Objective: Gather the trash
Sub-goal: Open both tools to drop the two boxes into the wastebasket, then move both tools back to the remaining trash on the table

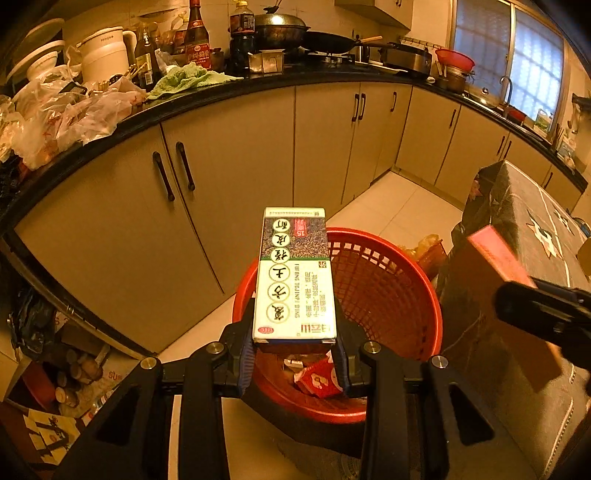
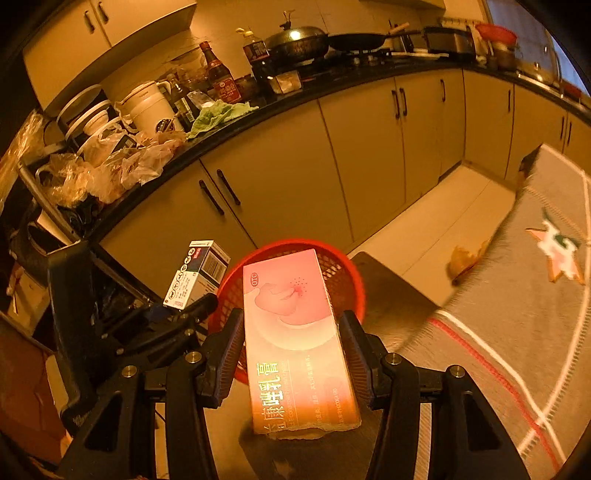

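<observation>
My left gripper [image 1: 295, 354] pinches a green-and-white medicine box [image 1: 295, 275] by its near end, the blue pads pressed against both long sides. The box points away from me and hangs over the near rim of a red mesh basket [image 1: 391, 291] standing on the pale tiled floor. Inside the basket lies a crumpled red wrapper [image 1: 319, 378] among other scraps.

My right gripper [image 2: 291, 354] clamps a pink medicine box [image 2: 295, 332] the same way, pads tight on its two long sides. In the right wrist view this box also sits in front of the red basket, covering much of its opening. The left gripper and its green box appear just to the left of it, near the basket's rim.

A table under a dark patterned cloth [image 1: 517, 229] stands just right of the basket. Beyond, cream cabinets [image 1: 236, 158] carry a black counter [image 1: 258, 83] crowded with crumpled plastic bags [image 1: 74, 114], a white kettle [image 1: 103, 51], sauce bottles [image 1: 197, 37] and a lidded wok [image 1: 280, 29].
</observation>
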Available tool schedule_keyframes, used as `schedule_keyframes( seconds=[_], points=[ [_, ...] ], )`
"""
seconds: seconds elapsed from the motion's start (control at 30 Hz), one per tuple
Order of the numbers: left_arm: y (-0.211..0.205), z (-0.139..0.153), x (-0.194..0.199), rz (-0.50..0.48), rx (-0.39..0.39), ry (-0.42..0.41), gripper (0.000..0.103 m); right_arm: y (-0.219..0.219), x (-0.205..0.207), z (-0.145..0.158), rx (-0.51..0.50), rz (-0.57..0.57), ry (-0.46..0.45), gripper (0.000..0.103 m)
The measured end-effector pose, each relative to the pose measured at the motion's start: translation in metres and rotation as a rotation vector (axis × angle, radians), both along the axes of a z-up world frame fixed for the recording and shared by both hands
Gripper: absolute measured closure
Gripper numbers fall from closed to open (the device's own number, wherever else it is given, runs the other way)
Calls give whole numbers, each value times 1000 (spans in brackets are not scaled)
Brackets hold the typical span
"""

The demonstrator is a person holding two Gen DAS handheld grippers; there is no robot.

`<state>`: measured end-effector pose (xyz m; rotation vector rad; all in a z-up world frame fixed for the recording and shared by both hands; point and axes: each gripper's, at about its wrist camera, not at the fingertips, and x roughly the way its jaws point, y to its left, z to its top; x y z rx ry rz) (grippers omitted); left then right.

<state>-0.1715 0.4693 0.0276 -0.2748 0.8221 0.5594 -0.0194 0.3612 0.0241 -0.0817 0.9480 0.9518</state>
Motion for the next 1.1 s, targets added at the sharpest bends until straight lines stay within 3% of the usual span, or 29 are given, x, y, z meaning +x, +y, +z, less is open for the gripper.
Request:
schedule_keyframes(
  seconds=[0.03, 0.1, 0.2, 0.3, 1.1],
  points=[
    [1, 0, 0, 0, 1, -2, 68, 4, 2, -2, 1, -3, 5, 46],
    [1, 1, 1, 3, 0, -10, 53, 11, 7, -6, 11, -4, 21, 45],
    [1, 5, -1, 10, 12, -22, 44, 12, 13, -9, 36, -9, 57, 36],
    [-3, 8, -4, 11, 25, -20, 36, 6, 14, -9, 33, -18, 48, 34],
    [-103, 57, -31, -52, 200, -41, 26, -128, -10, 13, 93, -174, 27, 31]
  ],
)
